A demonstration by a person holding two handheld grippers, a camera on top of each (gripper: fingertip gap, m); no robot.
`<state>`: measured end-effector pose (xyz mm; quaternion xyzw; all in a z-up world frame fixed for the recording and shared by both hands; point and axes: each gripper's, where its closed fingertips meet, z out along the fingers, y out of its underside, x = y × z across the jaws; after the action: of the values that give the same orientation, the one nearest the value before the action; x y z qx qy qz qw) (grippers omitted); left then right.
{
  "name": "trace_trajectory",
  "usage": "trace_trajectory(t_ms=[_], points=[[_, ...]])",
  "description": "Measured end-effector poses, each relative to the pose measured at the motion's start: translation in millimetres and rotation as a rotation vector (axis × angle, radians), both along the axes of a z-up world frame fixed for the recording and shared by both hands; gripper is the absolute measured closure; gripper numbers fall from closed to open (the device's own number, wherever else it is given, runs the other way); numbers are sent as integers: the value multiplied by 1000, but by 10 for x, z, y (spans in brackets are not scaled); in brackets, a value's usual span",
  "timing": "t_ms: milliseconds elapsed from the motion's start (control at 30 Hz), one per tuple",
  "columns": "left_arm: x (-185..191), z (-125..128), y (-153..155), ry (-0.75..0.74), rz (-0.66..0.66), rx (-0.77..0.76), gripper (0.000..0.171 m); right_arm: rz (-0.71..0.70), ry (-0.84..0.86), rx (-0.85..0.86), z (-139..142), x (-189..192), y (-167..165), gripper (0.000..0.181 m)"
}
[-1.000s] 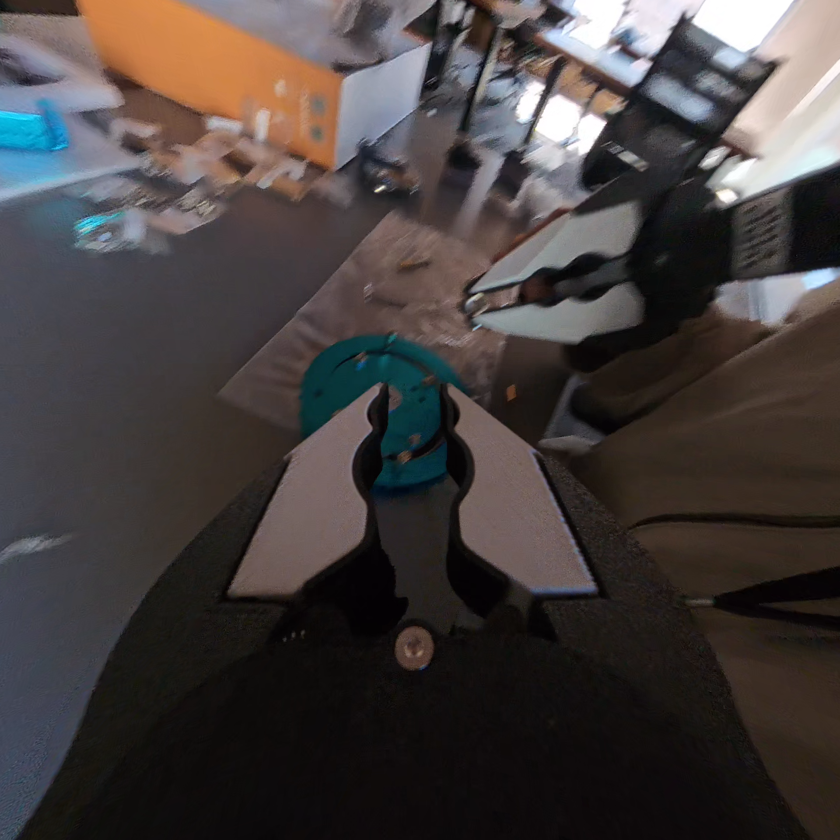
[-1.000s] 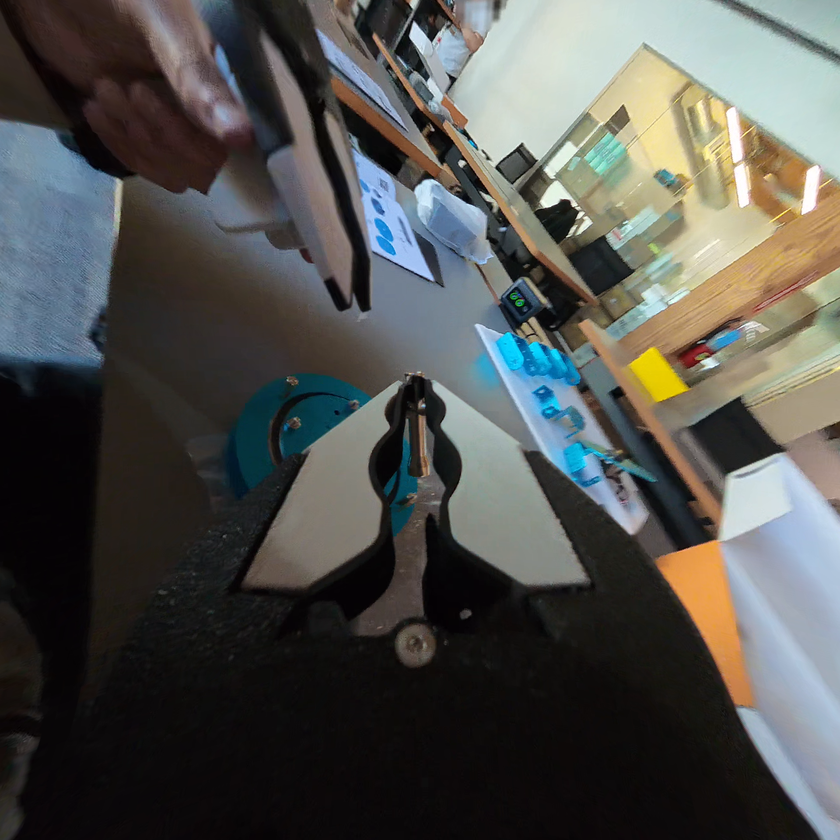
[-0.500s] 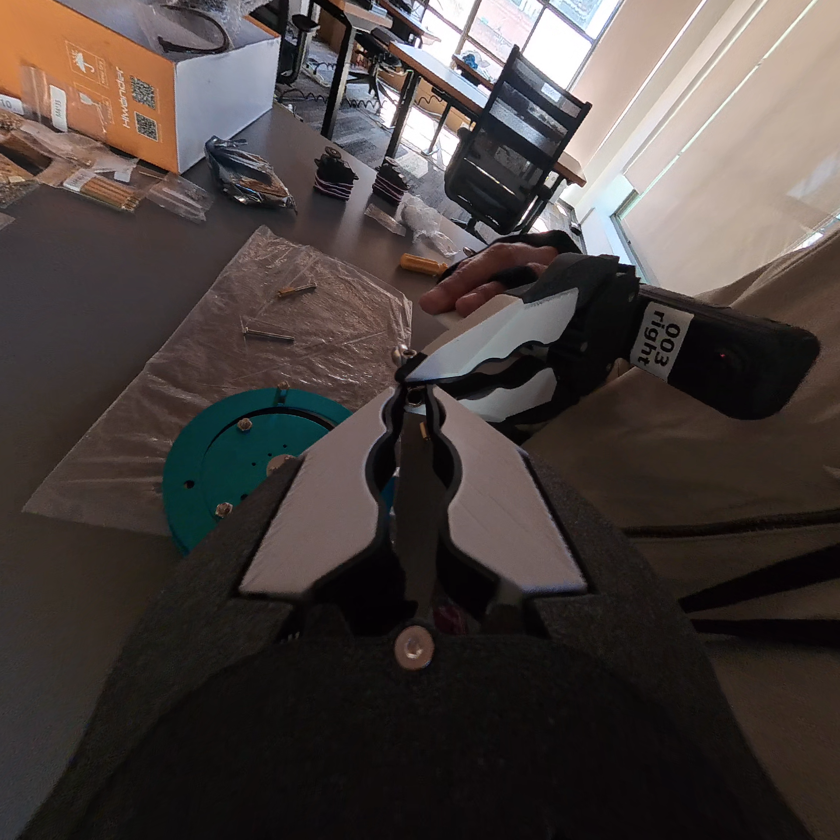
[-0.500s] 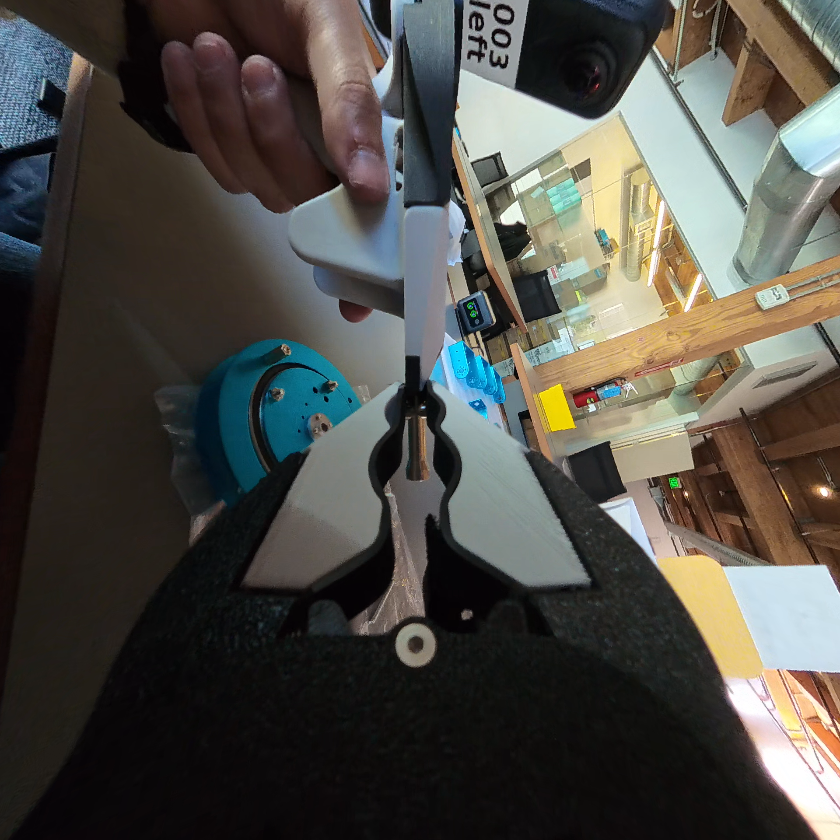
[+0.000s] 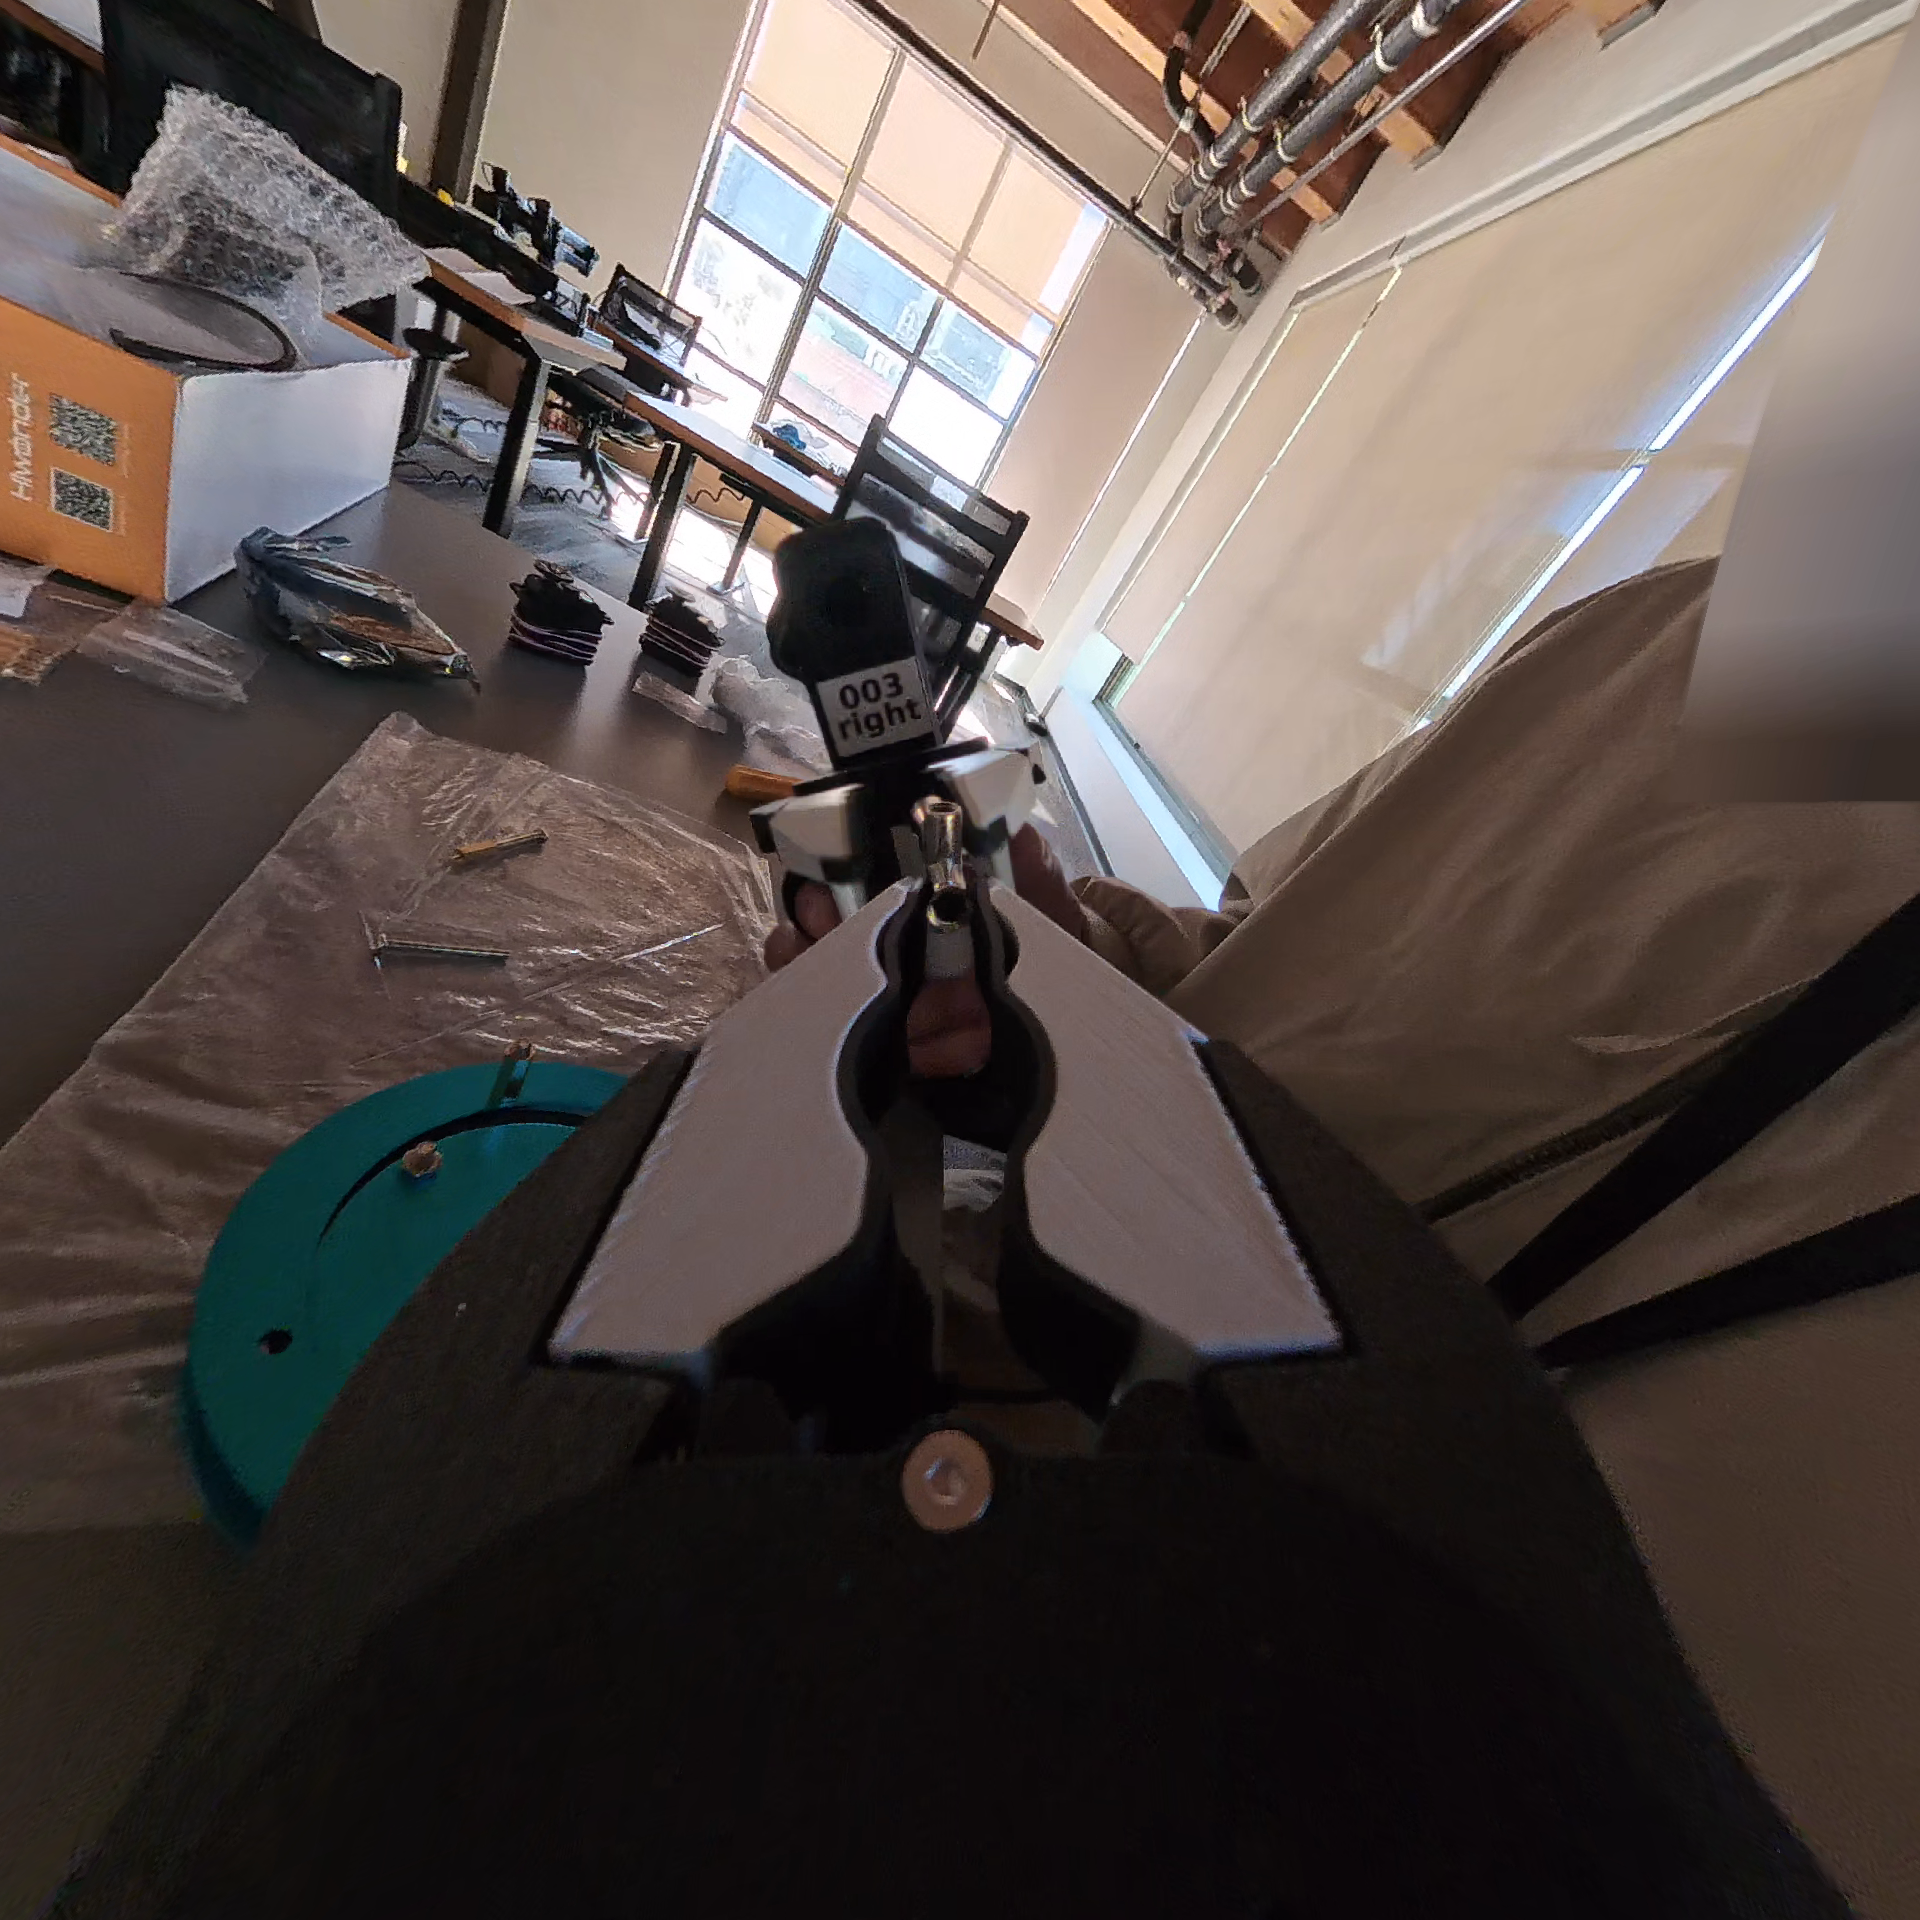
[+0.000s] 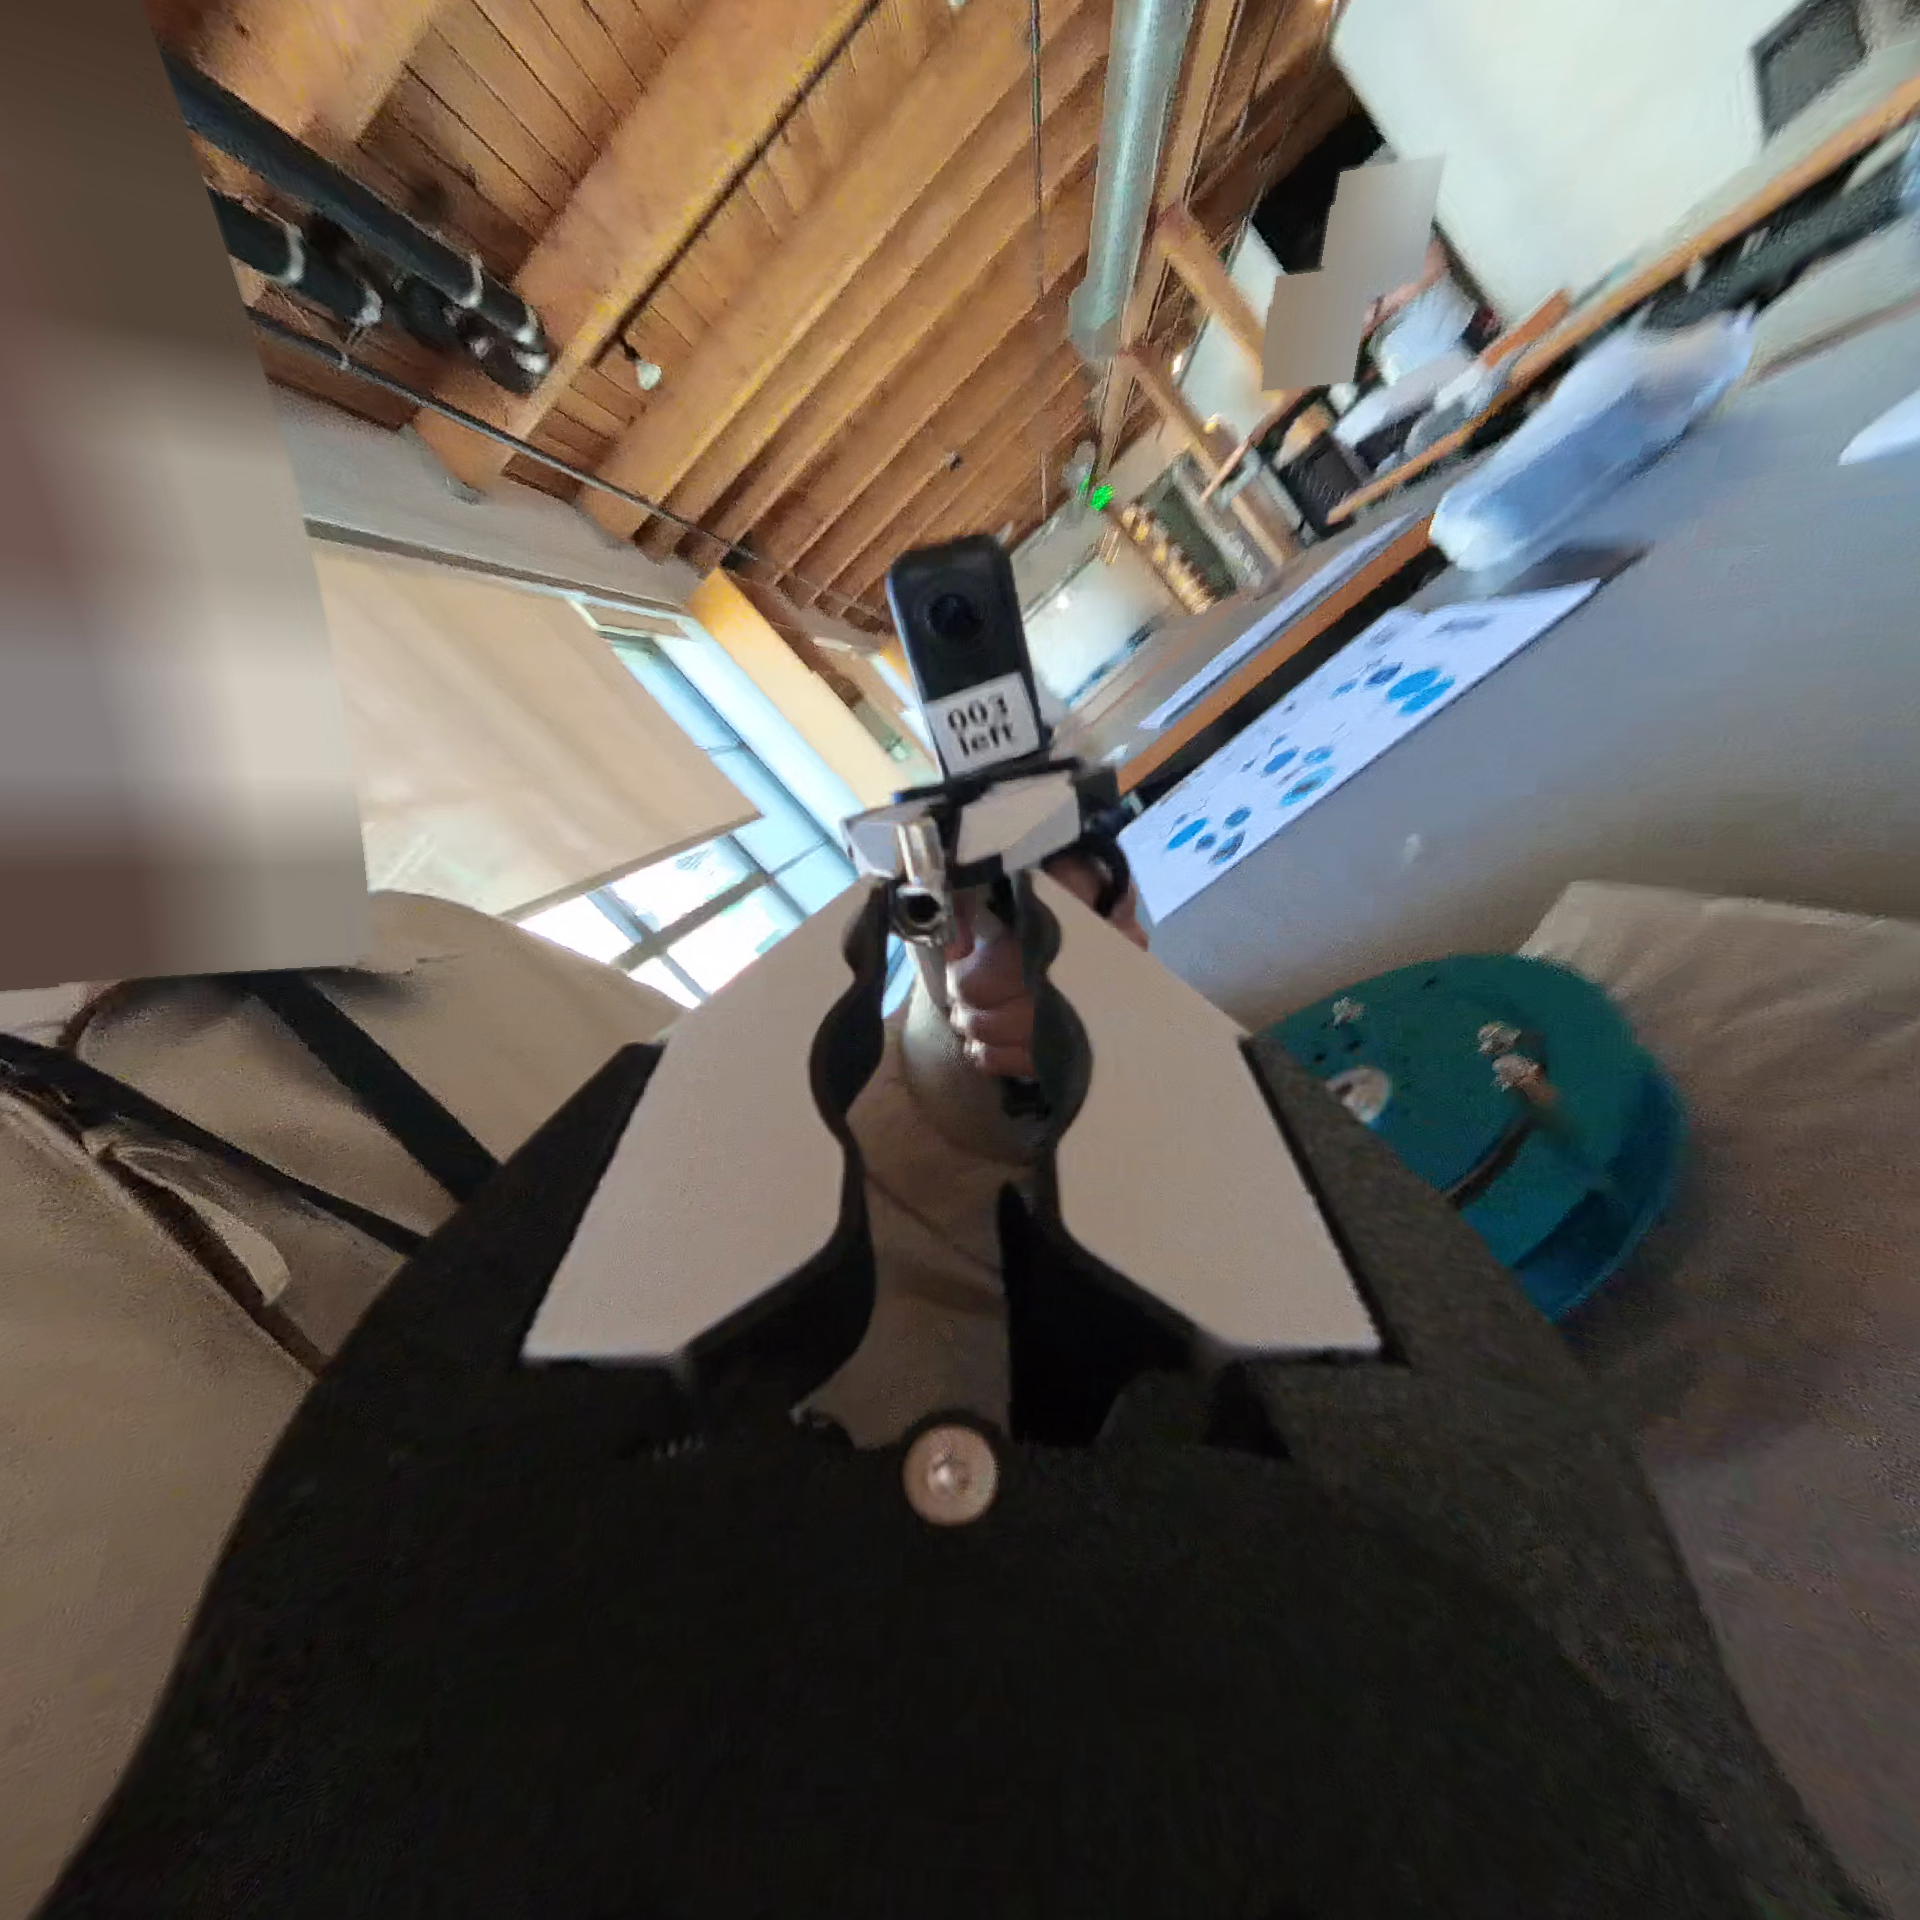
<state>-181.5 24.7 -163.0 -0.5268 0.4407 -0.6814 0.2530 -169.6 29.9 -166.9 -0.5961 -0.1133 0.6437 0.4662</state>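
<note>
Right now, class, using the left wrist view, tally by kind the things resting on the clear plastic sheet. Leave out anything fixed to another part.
Loose metal pins: 2
Teal disc: 1
Total: 3

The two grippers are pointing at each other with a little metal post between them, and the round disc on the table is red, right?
Nearly. The disc is teal, not red, as the left wrist view shows. The left gripper and right gripper do face each other, with the metal post between them.
</note>
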Motion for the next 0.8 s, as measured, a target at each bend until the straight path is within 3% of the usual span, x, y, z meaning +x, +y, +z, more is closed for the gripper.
trace_trajectory(t_ms=[267,467,567,633,700,800], points=[[76,-50,-48,46,-14,-12,166,-3,-104,85,-7,-89,-28,174],[110,-25,-48,13,15,-4,165,-1,-91,84,6,-55,-33,175],[113,11,5,-10,163,243,161,23,-67,25,12,-25,-8,175],[80,14,17,15,256,504,150,29,-73,-19,-45,-6,18,175],[55,-63,-3,84,265,720,150,47,-76,-58,-101,-11,14,175],[52,-184,-59,163,210,926,150,100,-45,-110,-135,-51,-25,175]])
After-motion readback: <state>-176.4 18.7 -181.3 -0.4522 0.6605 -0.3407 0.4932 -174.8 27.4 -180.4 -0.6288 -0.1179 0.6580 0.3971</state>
